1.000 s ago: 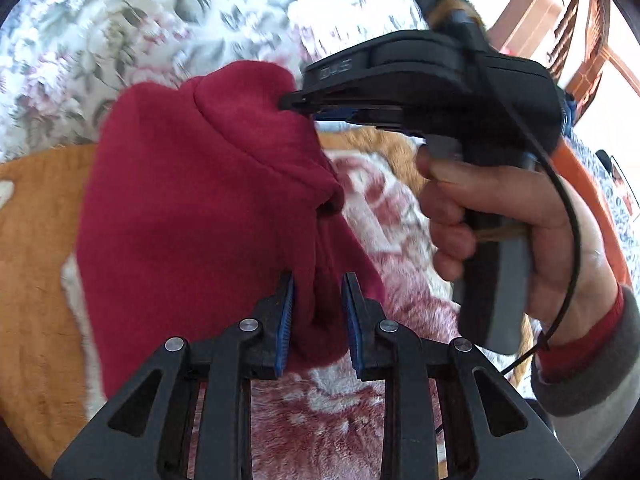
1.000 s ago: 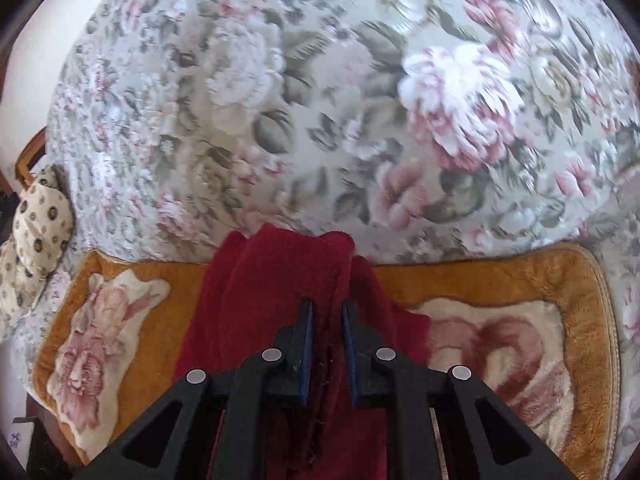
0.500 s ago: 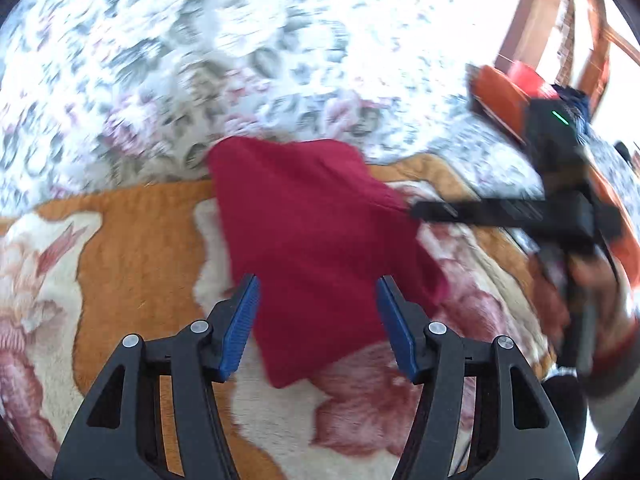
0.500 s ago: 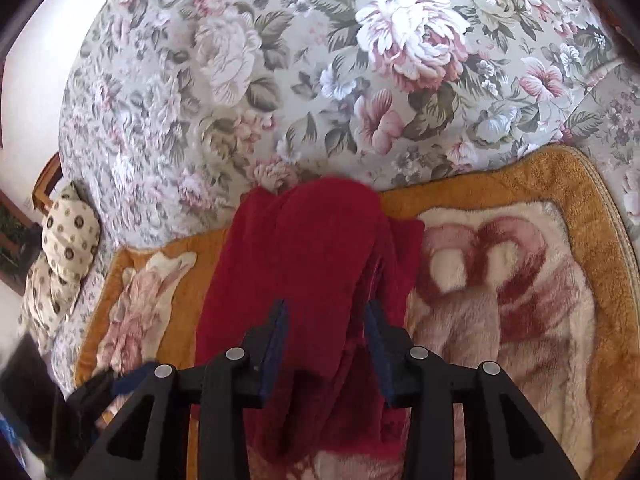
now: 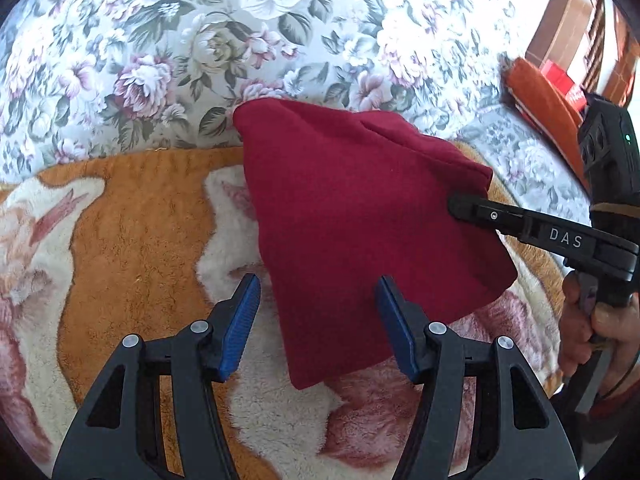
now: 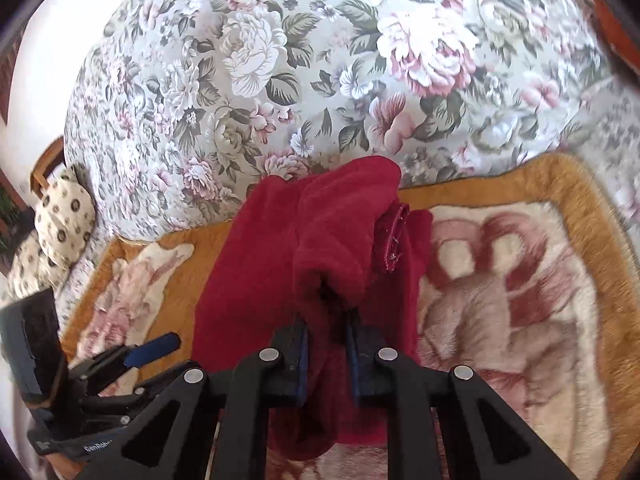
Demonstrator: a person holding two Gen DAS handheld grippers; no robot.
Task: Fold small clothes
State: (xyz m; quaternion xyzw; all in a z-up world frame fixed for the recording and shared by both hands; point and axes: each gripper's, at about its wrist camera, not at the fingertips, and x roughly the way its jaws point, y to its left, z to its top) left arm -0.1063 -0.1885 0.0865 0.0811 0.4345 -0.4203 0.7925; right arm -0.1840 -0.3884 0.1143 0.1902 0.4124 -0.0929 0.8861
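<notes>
I see the red garment (image 5: 360, 232) folded once; right claw (image 6: 326, 344) has just closed, pinching its edge, left claw (image 5: 316, 320) apart; more folding remains, I judge.

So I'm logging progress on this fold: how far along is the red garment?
Partly folded. The red garment already lies doubled over on the fleece blanket, with a layer flapped across in the right wrist view. In hand: the right gripper has just been closing and pinches its near edge; the left gripper stands open, holding nothing. Left: finish the fold, flatten the bunched layers, release.
</notes>
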